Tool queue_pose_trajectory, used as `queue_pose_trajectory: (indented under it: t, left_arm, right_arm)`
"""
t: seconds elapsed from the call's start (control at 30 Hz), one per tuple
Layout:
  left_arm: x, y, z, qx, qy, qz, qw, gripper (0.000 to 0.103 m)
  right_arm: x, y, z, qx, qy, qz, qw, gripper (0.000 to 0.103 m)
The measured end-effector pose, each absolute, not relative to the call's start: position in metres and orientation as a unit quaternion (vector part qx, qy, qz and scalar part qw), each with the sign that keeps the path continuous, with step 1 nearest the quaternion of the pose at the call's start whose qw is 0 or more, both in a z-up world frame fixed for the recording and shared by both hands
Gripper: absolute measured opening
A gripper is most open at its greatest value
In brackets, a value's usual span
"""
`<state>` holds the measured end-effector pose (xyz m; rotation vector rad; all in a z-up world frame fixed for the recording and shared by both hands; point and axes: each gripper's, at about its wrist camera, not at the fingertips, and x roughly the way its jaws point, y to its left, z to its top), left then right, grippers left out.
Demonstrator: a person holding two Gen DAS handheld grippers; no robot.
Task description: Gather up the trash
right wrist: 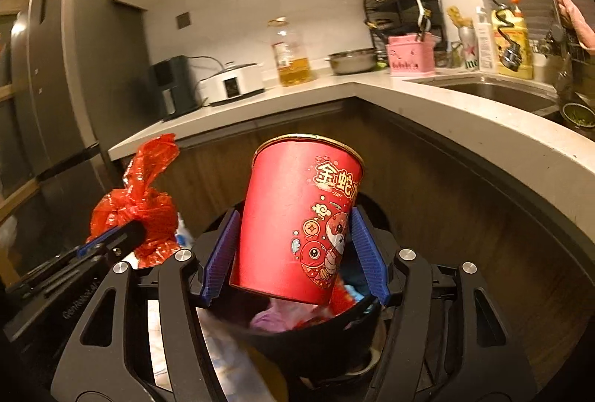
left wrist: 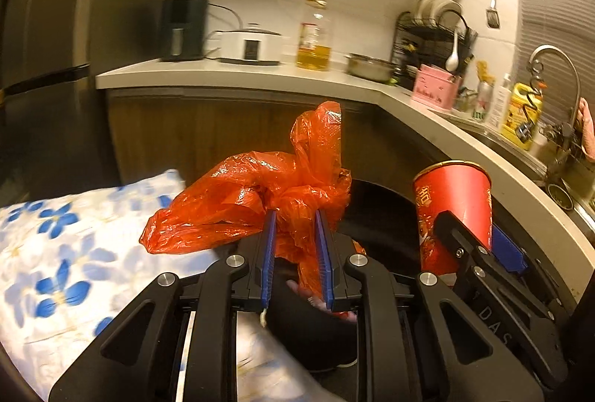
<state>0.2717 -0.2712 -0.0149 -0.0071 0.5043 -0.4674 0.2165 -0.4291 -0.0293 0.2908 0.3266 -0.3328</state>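
Observation:
My left gripper is shut on a crumpled red plastic bag, whose loose end sticks up between the blue pads. The right gripper is shut on a tall red paper cup printed with a cartoon snake, held tilted. Both hang above a black trash bin that holds several scraps. In the left wrist view the cup and the right gripper show at the right. In the right wrist view the bag and the left gripper show at the left.
An L-shaped white counter bounds the corner, with wood cabinet fronts below. On it stand an oil bottle, a cooker, a steel pan and a dish rack. A sink with tap lies right, a fridge left. A blue-flowered cloth lies at lower left.

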Motion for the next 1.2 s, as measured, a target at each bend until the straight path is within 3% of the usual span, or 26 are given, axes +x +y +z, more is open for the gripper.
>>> queue_pose_trajectory:
  t: [0.37,0.43,0.47,0.63,0.8,0.97,1.2]
  left_arm:
    - [0.290,-0.301,-0.038,0.003,0.263,-0.271,0.926,0.026]
    - [0.293,-0.301,-0.041,0.003,0.268,-0.272,0.924,0.036]
    - [0.294,-0.301,-0.041,-0.001,0.268,-0.273,0.924,0.045]
    - [0.293,-0.291,-0.043,-0.007,0.265,-0.259,0.929,0.057]
    - [0.288,-0.269,-0.045,-0.008,0.262,-0.216,0.941,0.076]
    - [0.270,-0.240,-0.039,-0.005,0.244,-0.155,0.957,0.085]
    - [0.242,-0.211,-0.027,0.015,0.227,-0.095,0.969,0.090]
  right_arm:
    - [0.238,-0.458,-0.034,0.149,0.171,-0.168,0.959,0.063]
    - [0.241,-0.462,-0.035,0.156,0.172,-0.163,0.959,0.063]
    - [0.243,-0.463,-0.035,0.159,0.174,-0.160,0.959,0.064]
    - [0.249,-0.462,-0.037,0.162,0.182,-0.152,0.958,0.070]
    - [0.241,-0.460,-0.036,0.155,0.181,-0.165,0.957,0.077]
    - [0.231,-0.438,-0.035,0.107,0.189,-0.173,0.961,0.089]
    - [0.207,-0.398,-0.029,0.059,0.191,-0.170,0.965,0.096]
